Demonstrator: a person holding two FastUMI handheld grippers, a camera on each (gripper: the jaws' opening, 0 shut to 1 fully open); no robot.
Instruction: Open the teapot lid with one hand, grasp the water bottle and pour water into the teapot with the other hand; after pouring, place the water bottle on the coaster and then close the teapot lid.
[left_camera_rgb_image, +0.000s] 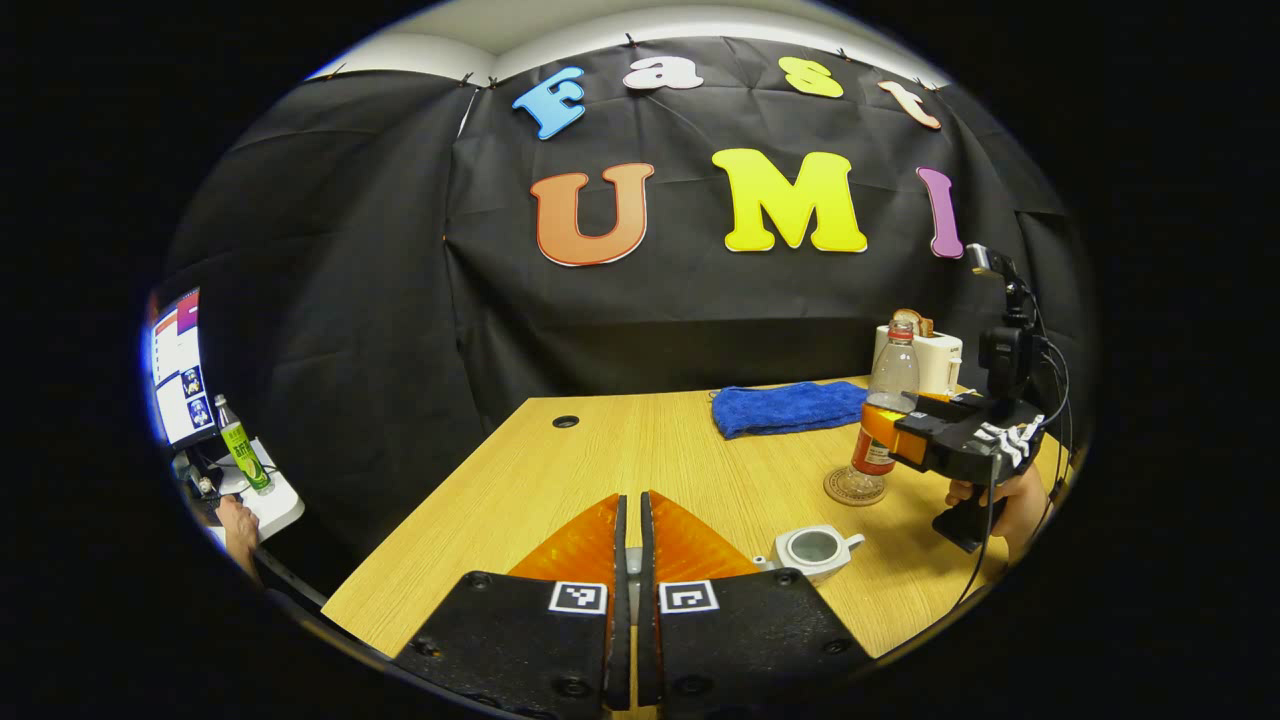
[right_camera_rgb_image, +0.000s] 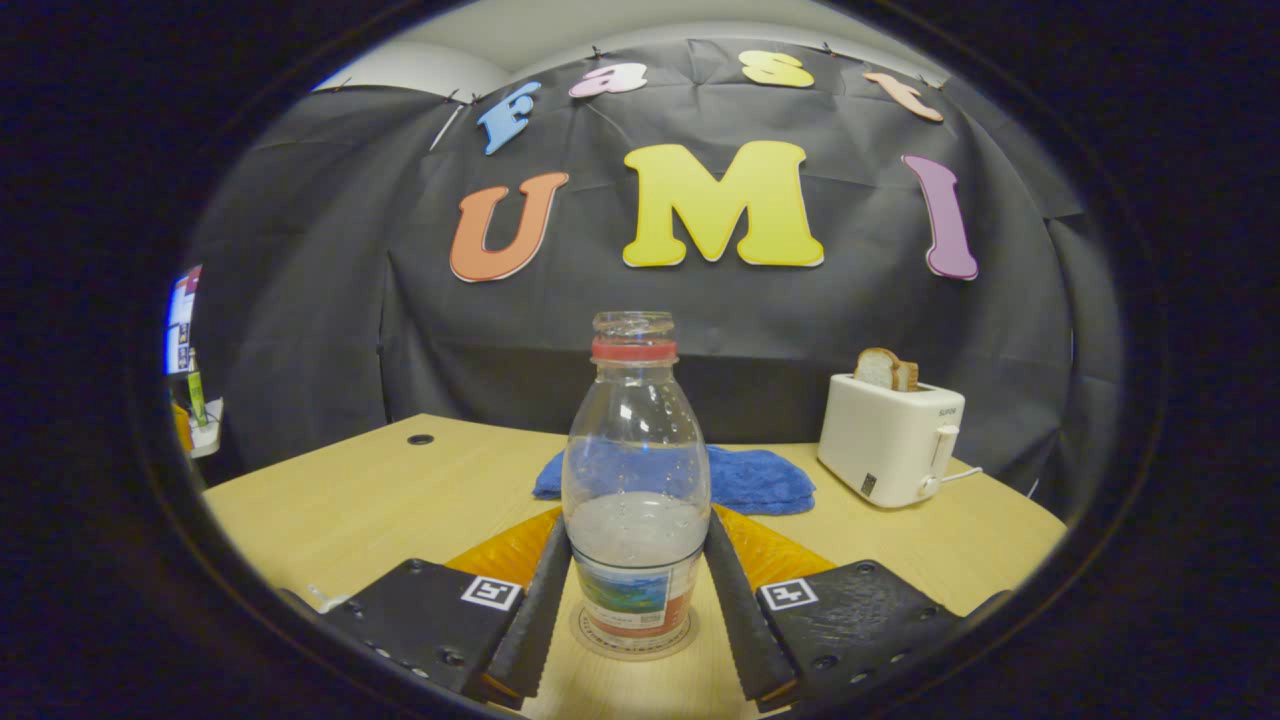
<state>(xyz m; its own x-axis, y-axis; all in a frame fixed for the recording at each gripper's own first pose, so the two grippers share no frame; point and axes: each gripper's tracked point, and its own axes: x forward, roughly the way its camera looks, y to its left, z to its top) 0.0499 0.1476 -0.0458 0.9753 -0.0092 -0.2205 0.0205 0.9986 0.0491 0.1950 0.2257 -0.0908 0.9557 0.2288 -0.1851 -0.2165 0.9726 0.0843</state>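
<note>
The clear water bottle (right_camera_rgb_image: 636, 450), uncapped and part full, stands upright on the round coaster (right_camera_rgb_image: 585, 636). My right gripper (right_camera_rgb_image: 636, 525) has one finger pressed on each side of it. In the left gripper view the same bottle (left_camera_rgb_image: 890, 375) rests on the coaster (left_camera_rgb_image: 850, 490), with the right gripper (left_camera_rgb_image: 875, 430) around its label and a hand (left_camera_rgb_image: 1010, 500) holding that gripper. The white teapot (left_camera_rgb_image: 812, 550) sits open, without its lid, near the table's front. My left gripper (left_camera_rgb_image: 630, 497) is nearly closed, with a pale sliver of the teapot lid (left_camera_rgb_image: 627, 565) pinched between its fingers.
A blue towel (left_camera_rgb_image: 790, 408) lies at the back of the wooden table (left_camera_rgb_image: 520, 500). A white toaster (right_camera_rgb_image: 890, 435) holding toast stands at the back right. Off the table's left side are a monitor (left_camera_rgb_image: 180, 365) and a green bottle (left_camera_rgb_image: 240, 455).
</note>
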